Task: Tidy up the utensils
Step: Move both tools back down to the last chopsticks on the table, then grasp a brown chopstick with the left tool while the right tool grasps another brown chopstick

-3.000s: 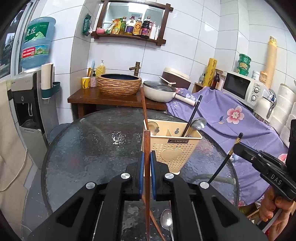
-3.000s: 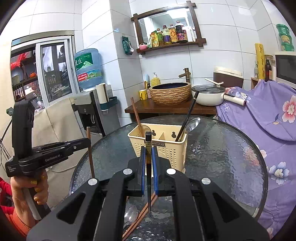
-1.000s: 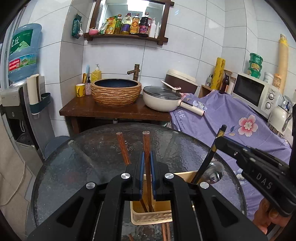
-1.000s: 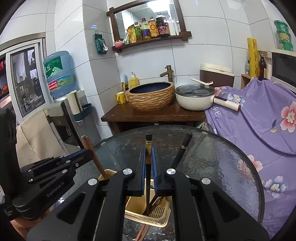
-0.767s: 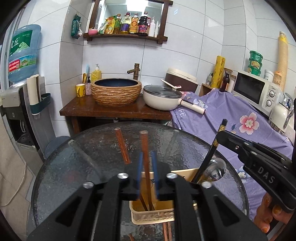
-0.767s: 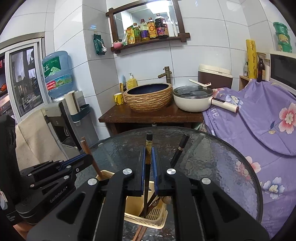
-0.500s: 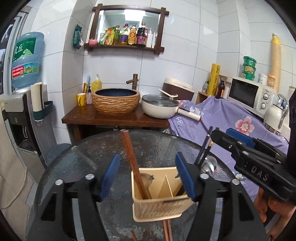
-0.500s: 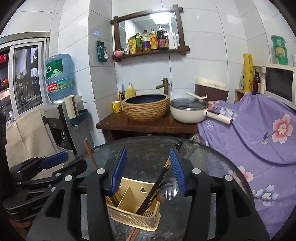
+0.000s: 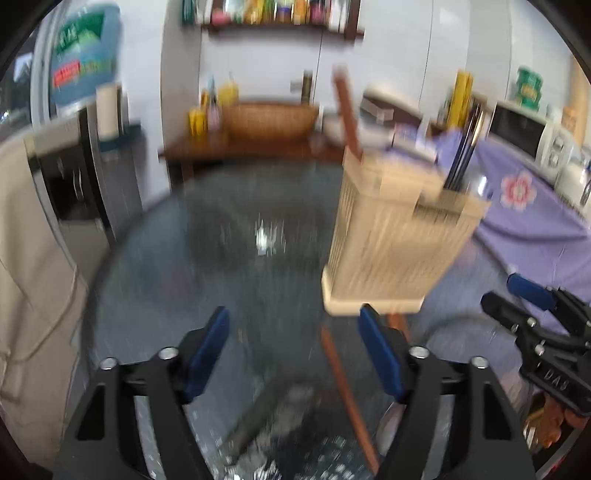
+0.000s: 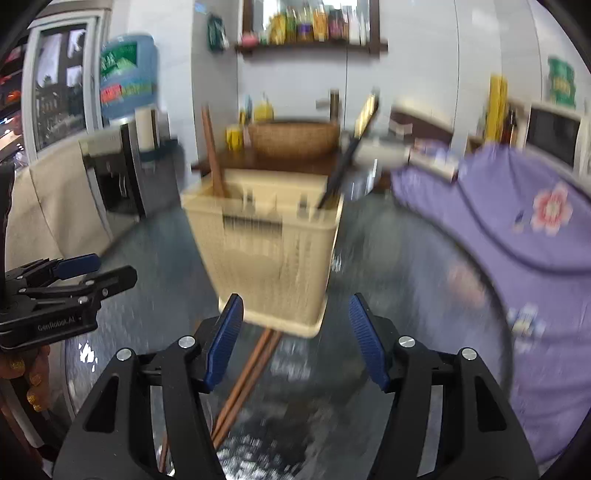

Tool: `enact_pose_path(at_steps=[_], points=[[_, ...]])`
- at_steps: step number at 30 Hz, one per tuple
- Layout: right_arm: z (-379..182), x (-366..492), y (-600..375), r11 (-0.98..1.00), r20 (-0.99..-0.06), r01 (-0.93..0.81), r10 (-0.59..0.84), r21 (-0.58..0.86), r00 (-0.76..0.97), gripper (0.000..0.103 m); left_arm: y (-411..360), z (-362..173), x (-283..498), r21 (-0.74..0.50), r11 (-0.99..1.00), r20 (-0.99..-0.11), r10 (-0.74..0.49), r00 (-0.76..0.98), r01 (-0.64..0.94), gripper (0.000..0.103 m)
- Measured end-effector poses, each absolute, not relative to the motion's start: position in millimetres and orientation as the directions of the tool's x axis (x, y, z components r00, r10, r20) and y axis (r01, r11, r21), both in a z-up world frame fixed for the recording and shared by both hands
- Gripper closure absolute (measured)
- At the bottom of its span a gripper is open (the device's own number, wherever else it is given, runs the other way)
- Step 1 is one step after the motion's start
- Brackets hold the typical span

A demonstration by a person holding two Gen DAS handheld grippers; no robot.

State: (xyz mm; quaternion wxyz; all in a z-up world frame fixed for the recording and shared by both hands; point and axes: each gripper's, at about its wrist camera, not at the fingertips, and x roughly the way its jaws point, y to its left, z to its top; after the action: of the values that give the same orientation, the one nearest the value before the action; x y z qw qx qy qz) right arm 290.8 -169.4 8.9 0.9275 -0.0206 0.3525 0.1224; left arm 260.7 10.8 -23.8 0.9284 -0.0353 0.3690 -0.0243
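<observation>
Utensil caddy (image 10: 269,254), beige, on glass table (image 9: 192,258); brown chopsticks (image 10: 212,155) left compartment, black pair (image 10: 351,147) right. Left gripper (image 9: 293,354): wide, closing, empty, marked "GenRobot.AI". Right gripper (image 10: 295,339): wide, opening, empty, marked "DAS". Loose chopsticks (image 10: 243,384) on table.

Round glass table (image 9: 177,258) bears beige caddy (image 10: 266,258), loose chopsticks (image 10: 243,384).

blur: both views smeared by motion
caddy (image 10: 266,258) label: unreadable
shelf bottles (image 10: 310,26): kinds indistinct
wooden chopsticks on the glass (image 10: 243,384): lower ends hidden behind the right gripper's finger
spoon (image 9: 291,406): smeared grey shape
</observation>
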Motion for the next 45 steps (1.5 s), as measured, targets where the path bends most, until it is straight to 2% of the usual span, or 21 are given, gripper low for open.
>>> enact_pose_path(at_steps=[3,11,22,33,41,45], points=[[-29.3,291.5,-164.5,0.976,-0.736,-0.205,0.189,0.070,0.650,0.043,11.1,-55.4,265.0,-0.104,0.994,-0.748,-0.089,0.658,0.017,0.053],[-57.2,285.6,-147.8,0.976,-0.787,-0.197,0.189,0.087,0.587,0.045,2.8,-74.7,263.3,-0.109,0.993,-0.768,-0.110,0.631,0.041,0.053],[-61.5,282.6,-149.9,0.974,-0.812,-0.213,0.184,0.075,0.553,0.058,-6.4,-80.8,258.2,-0.109,0.992,-0.774,-0.120,0.622,0.056,0.053],[-61.3,301.5,-167.7,0.975,-0.816,-0.158,0.219,0.158,0.534,0.060,-10.8,-82.5,264.2,-0.113,0.992,-0.778,-0.121,0.617,0.051,0.053],[-60.5,324.1,-161.7,0.985,-0.806,-0.091,0.175,0.150,0.566,0.060,-19.5,-83.0,276.2,-0.101,0.995,-0.777,-0.096,0.622,0.027,0.062],[-61.3,331.9,-154.8,0.991,-0.806,-0.083,0.136,0.108,0.576,0.066,-29.5,-87.9,280.7,-0.095,0.995,-0.790,-0.101,0.605,0.041,0.070]])
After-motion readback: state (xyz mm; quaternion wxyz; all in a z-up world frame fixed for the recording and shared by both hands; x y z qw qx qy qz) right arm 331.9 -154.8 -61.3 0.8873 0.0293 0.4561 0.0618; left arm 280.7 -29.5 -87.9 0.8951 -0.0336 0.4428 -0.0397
